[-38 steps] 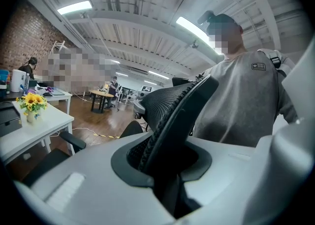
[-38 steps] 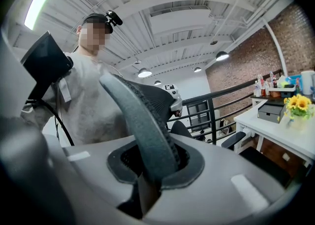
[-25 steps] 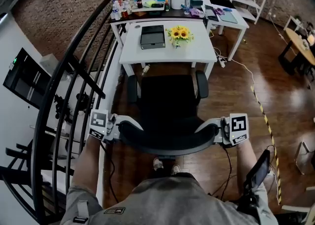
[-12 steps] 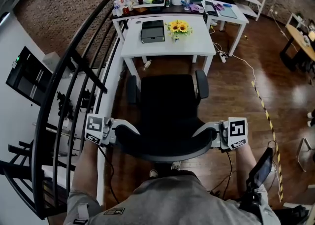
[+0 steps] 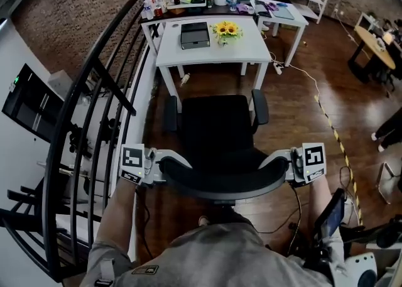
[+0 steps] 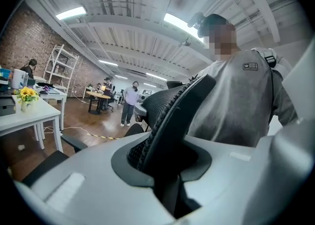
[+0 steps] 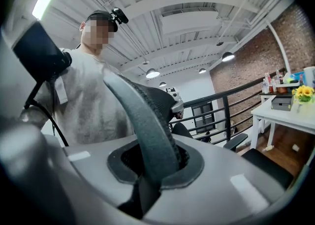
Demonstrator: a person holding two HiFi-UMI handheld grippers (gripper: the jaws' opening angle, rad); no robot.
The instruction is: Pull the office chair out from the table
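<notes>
**Item: office chair (image 5: 217, 132).** Black, with a mesh backrest (image 5: 220, 182) and two armrests. It stands on the wooden floor (image 5: 301, 122), facing the white tabletop (image 5: 251, 50). The seat is out from under the tabletop, and a strip of bare floor shows between the two.

**Item: left gripper (image 5: 158, 169).** Clamped on the left end of the backrest's top rim. Its own view shows the jaws pinching the mesh edge (image 6: 170, 115).

**Item: right gripper (image 5: 284, 167).** Clamped on the right end of the same rim, with the padded edge (image 7: 145, 120) pressed between its jaws.

**Item: tabletop contents.** A vase of sunflowers (image 5: 227, 29) and a dark box (image 5: 195, 34), both well apart from the chair.

**Item: black railing (image 5: 94, 91).** Runs along the chair's left side.

**Status.** The pull looks mostly done, since the chair sits clear of the tabletop and close in front of the person. What seems left is any last bit of travel and letting go of the backrest on both sides.
</notes>
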